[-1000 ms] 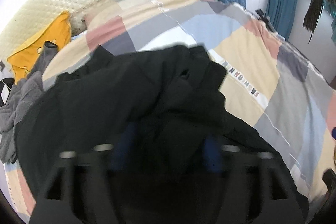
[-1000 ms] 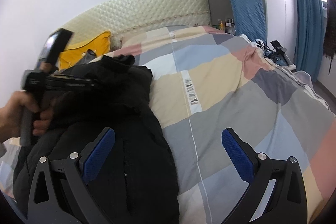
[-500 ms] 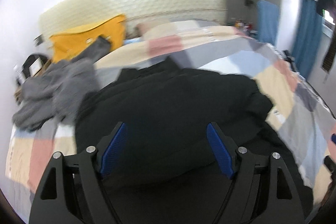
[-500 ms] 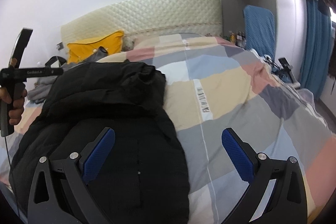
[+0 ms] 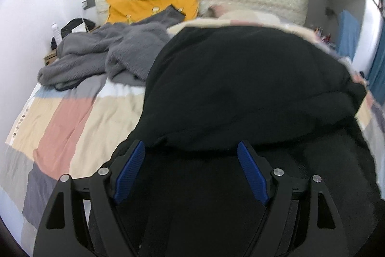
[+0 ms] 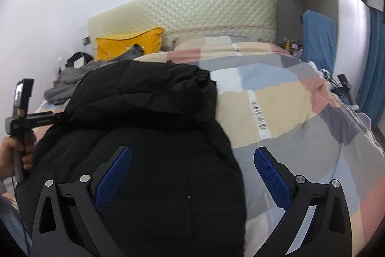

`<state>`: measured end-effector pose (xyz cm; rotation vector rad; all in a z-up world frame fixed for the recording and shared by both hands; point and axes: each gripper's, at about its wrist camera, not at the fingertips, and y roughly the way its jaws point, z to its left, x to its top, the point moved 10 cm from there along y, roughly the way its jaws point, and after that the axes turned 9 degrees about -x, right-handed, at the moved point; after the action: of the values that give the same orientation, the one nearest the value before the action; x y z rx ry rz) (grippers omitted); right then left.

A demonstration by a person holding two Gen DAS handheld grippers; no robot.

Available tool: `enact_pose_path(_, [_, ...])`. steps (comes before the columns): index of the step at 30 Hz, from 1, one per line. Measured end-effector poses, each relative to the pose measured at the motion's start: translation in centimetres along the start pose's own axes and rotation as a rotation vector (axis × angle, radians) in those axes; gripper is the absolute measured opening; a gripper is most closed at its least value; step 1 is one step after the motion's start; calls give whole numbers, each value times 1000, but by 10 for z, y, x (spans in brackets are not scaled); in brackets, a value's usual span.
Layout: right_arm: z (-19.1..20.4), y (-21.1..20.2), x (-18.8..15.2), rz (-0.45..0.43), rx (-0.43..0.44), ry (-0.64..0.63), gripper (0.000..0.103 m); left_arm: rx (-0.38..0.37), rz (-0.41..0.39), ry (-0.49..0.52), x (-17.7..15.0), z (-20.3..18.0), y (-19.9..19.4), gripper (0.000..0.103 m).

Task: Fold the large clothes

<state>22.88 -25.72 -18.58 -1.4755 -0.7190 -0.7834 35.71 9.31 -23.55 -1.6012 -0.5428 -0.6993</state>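
A big black padded jacket [image 5: 240, 88] lies folded over on the patchwork bed; it also shows in the right wrist view [image 6: 149, 127]. My left gripper [image 5: 191, 171] is open, its blue pads above the jacket's near part, holding nothing. My right gripper [image 6: 192, 175] is open and empty over the jacket's right edge. In the right wrist view the left gripper's body [image 6: 28, 121] sits at the jacket's left side, in a hand.
A grey fleece garment [image 5: 108, 54] is heaped at the bed's far left, by a yellow pillow [image 5: 154, 5] and the quilted headboard [image 6: 192, 11]. The patchwork duvet [image 6: 300, 117] stretches right. A blue chair [image 6: 317, 35] and curtain stand far right.
My left gripper let go of the jacket, opened and swung left, now facing the headboard. The jacket's top part now lies folded over. The right gripper stayed open, shifting slightly.
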Motion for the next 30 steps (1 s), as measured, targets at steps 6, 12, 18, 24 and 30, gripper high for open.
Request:
enact_pose_path(6, [25, 29, 21, -1, 80, -4, 102, 37, 50, -51, -9, 19, 15, 80])
enact_pose_path(12, [12, 99, 32, 105, 132, 122, 97, 105, 112, -74, -18, 43, 29, 80])
enact_pose_path(18, [6, 136, 45, 118, 196, 194, 93, 145, 156, -60, -27, 58, 51, 80])
enact_pose_path(24, [9, 167, 53, 126, 255, 245, 74, 197, 164, -74, -27, 65, 57, 80])
enact_pose_path(30, [14, 173, 65, 107, 294, 278, 34, 200, 150, -146, -23, 70, 49, 80])
